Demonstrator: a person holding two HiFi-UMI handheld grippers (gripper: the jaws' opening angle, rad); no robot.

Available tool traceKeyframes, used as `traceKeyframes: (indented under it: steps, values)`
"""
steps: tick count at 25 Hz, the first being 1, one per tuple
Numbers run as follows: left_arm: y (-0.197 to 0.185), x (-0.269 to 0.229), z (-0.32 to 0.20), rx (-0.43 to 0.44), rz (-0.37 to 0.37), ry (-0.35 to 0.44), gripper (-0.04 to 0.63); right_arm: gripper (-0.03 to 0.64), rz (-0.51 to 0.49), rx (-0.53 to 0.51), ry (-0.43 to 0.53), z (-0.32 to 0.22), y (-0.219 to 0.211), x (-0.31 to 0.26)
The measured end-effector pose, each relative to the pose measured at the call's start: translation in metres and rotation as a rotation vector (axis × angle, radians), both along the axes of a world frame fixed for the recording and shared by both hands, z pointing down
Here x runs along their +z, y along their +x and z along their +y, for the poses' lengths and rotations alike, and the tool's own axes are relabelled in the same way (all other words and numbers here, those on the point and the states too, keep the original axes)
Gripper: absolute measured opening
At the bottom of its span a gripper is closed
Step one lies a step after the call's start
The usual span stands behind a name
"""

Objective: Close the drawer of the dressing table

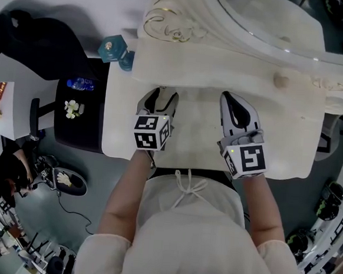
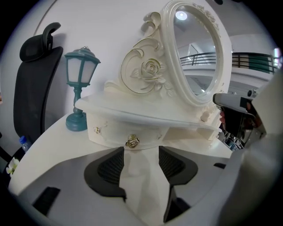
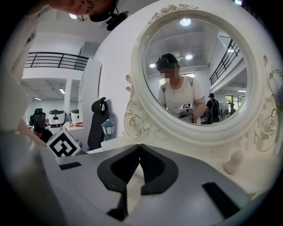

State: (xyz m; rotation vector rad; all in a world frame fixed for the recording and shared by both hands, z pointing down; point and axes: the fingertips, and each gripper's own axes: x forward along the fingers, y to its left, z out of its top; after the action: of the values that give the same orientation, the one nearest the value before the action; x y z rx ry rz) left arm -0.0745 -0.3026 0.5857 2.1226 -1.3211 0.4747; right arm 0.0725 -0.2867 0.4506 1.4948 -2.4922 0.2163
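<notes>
At ten o'clock, the lamp (image 1: 113, 49) is standing on the counter (image 1: 189, 138). Your left gripper (image 1: 159, 94) is hanging released, with the drawer (image 2: 119, 131) and its knob (image 2: 132, 141) lying just beyond at twelve o'clock. Your right gripper (image 1: 230, 100) is sitting clenched on nothing.

The drawer (image 2: 112, 131) sits just before my left gripper (image 2: 140, 151). A lamp (image 2: 81, 75) stands to its left. The mirror (image 2: 196, 53) rises behind.

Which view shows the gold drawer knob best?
The left gripper view: the knob is close and centred on the drawer front. The head view looks from above and misses it; the right gripper view shows the mirror instead.
</notes>
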Motion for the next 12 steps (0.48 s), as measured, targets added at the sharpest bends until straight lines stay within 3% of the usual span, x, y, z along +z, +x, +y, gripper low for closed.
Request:
traceKeyframes:
  steps: [8,12]
  values:
    - [-0.012,-0.058,0.025,-0.004,-0.046,0.135,0.25,0.008,0.003,0.004,0.05,0.025,0.006,-0.027]
    - [-0.014,-0.102,0.032,-0.002,-0.028,0.225,0.218,0.008,-0.002,0.014,0.076,0.036,0.011,-0.042]
